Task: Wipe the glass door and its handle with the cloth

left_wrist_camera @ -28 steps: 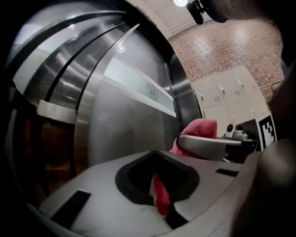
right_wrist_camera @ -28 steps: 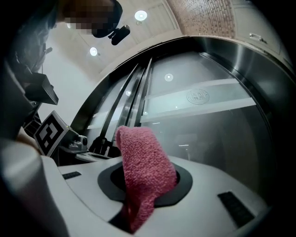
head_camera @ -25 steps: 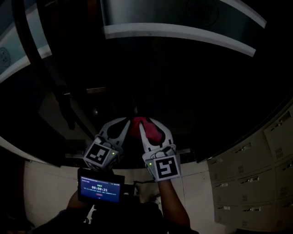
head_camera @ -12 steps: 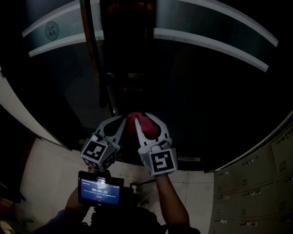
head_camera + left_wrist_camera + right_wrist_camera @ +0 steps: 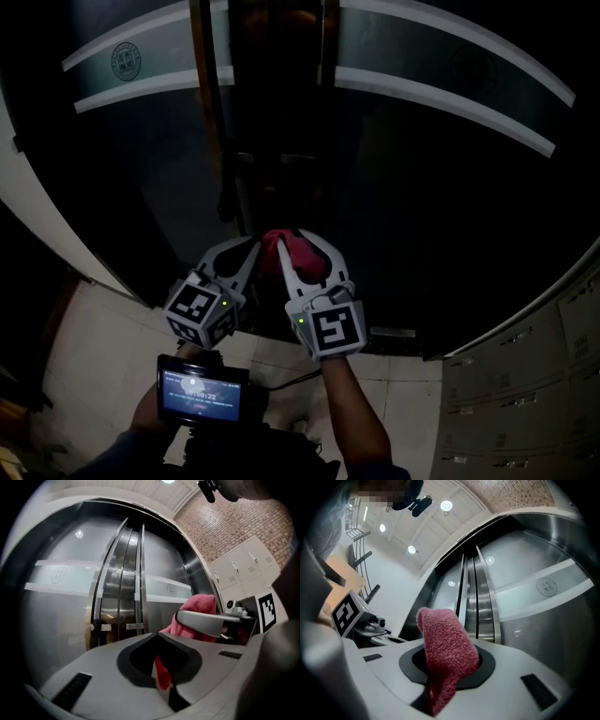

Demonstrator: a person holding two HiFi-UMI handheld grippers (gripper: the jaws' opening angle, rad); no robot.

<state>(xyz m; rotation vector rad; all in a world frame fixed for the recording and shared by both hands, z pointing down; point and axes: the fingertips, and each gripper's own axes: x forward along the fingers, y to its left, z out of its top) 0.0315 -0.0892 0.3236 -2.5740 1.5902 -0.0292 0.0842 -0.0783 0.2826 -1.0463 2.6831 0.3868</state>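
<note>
The right gripper [image 5: 449, 666] is clamping a pink cloth [image 5: 446, 641] that is standing up from its closed jaws. Just beside it, the left gripper [image 5: 162, 670] is pinching shut on a thin red sliver of cloth. Both are pointing at the dark glass door [image 5: 422, 187], near its vertical handle [image 5: 99, 602]. The 2 grippers are nearly touching.

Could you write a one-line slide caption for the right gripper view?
Right gripper shut on a red cloth in front of the glass door.

Nubby pink terry cloth [image 5: 447, 653], glossy glass door [image 5: 56, 616] — brushed-metal frame [image 5: 123, 590]
</note>
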